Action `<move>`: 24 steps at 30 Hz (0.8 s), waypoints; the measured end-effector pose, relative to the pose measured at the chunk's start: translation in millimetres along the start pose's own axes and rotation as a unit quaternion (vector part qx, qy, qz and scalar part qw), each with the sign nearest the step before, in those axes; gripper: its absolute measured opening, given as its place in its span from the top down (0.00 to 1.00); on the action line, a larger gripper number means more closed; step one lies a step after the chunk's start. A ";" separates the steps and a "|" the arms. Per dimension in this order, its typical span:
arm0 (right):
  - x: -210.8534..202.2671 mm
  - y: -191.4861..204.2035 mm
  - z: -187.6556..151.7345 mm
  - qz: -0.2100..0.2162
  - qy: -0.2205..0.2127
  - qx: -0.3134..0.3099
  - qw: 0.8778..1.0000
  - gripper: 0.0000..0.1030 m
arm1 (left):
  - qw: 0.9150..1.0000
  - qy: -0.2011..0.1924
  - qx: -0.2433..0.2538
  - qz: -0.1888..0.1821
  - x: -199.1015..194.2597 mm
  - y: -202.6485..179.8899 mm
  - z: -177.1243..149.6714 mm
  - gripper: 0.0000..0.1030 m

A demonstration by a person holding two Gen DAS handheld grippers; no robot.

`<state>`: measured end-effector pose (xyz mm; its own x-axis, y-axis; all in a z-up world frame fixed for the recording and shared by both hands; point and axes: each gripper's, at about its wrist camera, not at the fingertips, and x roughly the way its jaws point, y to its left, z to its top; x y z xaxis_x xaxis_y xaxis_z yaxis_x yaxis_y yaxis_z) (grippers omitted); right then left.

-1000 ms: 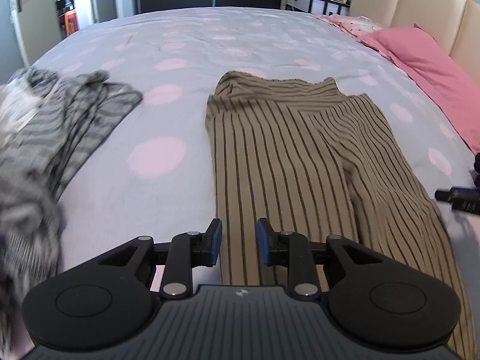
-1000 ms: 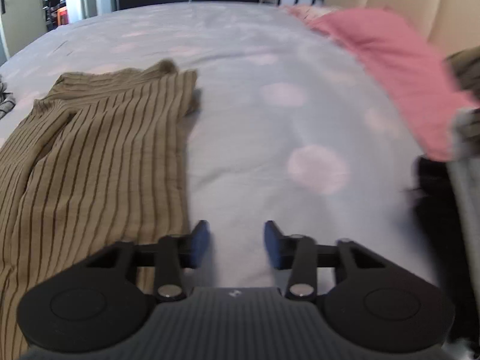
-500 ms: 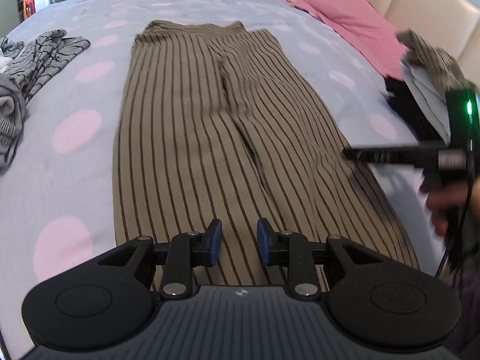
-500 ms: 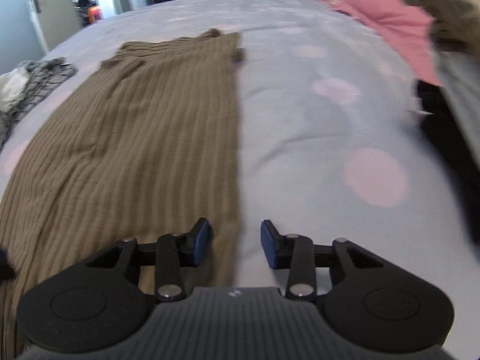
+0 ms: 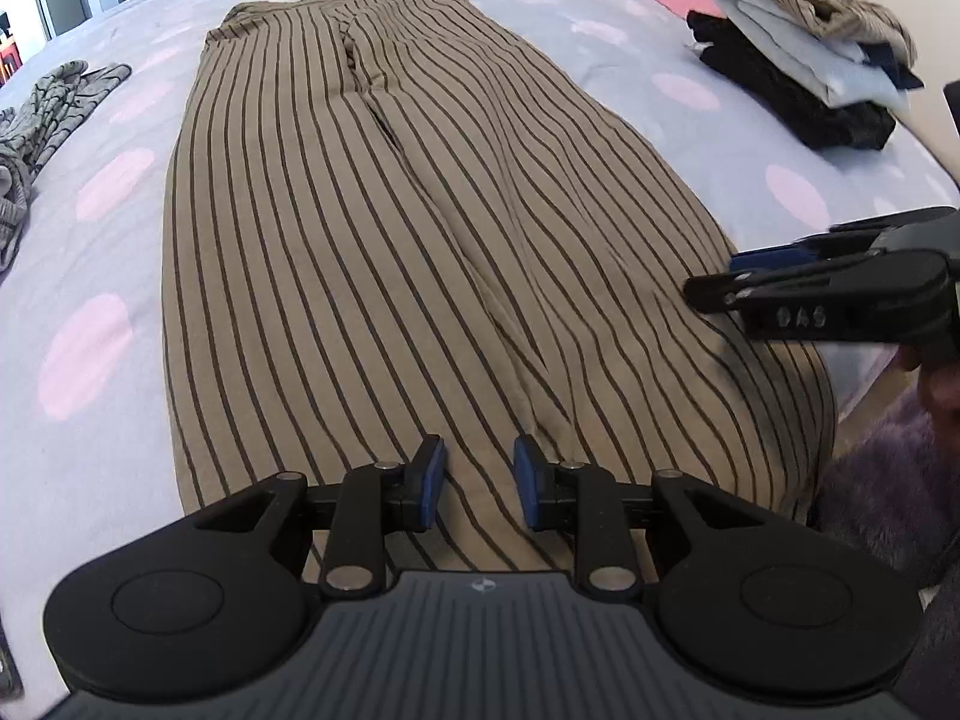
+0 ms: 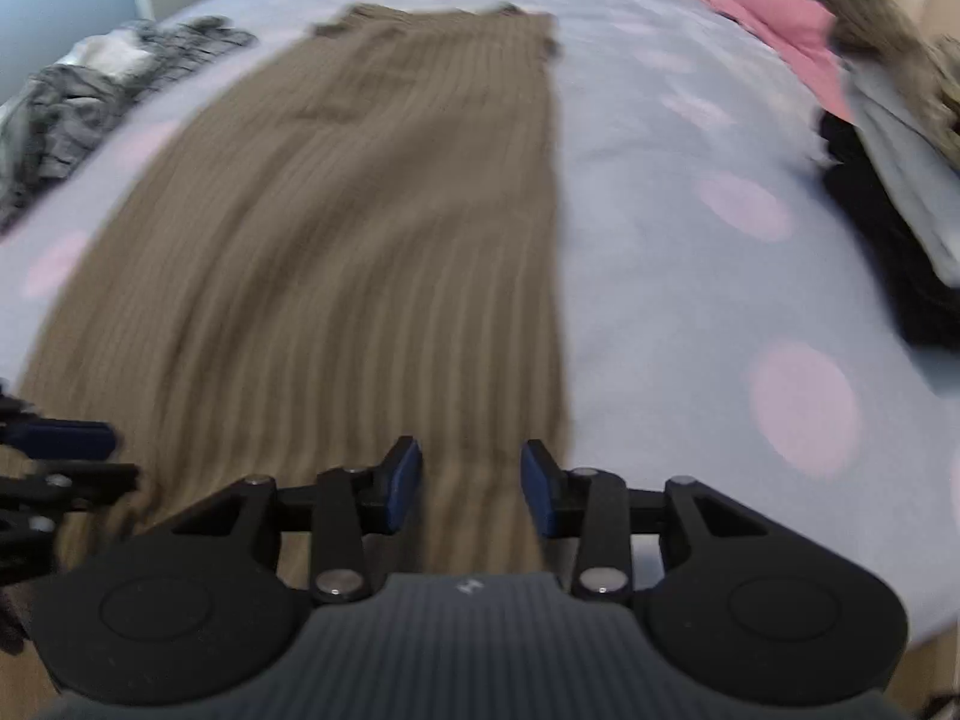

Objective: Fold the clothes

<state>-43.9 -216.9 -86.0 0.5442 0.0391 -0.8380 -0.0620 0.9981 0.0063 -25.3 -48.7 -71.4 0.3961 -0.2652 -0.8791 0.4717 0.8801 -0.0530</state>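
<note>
1. Writing: the side of the right gripper [image 5: 738, 282], seen in the left wrist view, carries small raised characters that look like "0A9" or similar; they cannot be read with certainty. A small round logo sits on the ribbed grey body of the left gripper [image 5: 478, 489]; a similar mark on the right gripper's body is too blurred to read.
2. One pair of olive-brown trousers with dark stripes [image 5: 384, 228] lies flat along the bed [image 5: 108, 276], waistband at the far end, hems at the near edge.
3. The bed's cover is pale lilac with pink spots.
4. The left gripper hovers over the hem end, its blue-padded fingers apart and holding nothing.
5. The right gripper, also with its fingers apart and empty, is over the trousers' right edge in its own blurred view.
6. One stack of folded clothes [image 5: 804, 54] sits at the bed's right side: a striped olive piece on top, pale pieces under it, black at the bottom.
7. One grey patterned heap [image 5: 42, 114] lies at the left.
8. A pink pillow [image 6: 786, 30] lies at the far right.
</note>
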 end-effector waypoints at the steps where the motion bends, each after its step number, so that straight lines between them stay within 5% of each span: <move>1: -1.7 -3.5 -2.3 -0.001 0.003 0.008 1.000 0.60 | 1.000 0.003 0.006 0.002 -0.9 -4.1 -3.9 0.78; 5: -7.6 -7.3 -12.0 -0.027 0.015 0.014 0.999 0.57 | 0.999 0.015 0.034 -0.013 -7.7 -18.5 -18.4 0.79; 11: -22.3 -24.3 -22.6 -0.004 0.029 0.053 0.998 0.55 | 0.997 0.031 0.061 -0.039 -23.8 -28.3 -38.2 0.78; 13: -31.3 -33.5 -30.2 0.018 0.043 0.078 0.996 0.37 | 0.998 0.016 0.038 -0.039 -35.7 -21.6 -40.5 0.78; 15: -37.9 -41.4 -38.9 0.041 0.061 0.104 0.992 0.36 | 1.000 0.002 0.014 -0.015 -46.6 -12.9 -41.4 0.72; 17: -36.2 -46.2 -47.0 0.066 0.092 0.127 0.985 0.34 | 1.000 0.000 -0.022 0.005 -55.5 0.6 -42.2 0.52; 21: -30.4 -46.7 -55.4 0.082 0.125 0.128 0.981 0.32 | 0.993 0.061 -0.099 -0.034 -60.1 39.9 -38.6 0.52; 24: -28.1 -46.8 -56.2 0.094 0.131 0.124 0.979 0.29 | 0.979 0.140 -0.125 -0.079 -55.0 67.4 -36.5 0.47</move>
<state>-103.3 -267.5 -93.4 0.3065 0.2417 -0.9207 0.0823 0.9569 0.2786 -44.1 39.6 -44.0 0.0861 -0.3194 -0.9437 0.2889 0.9145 -0.2832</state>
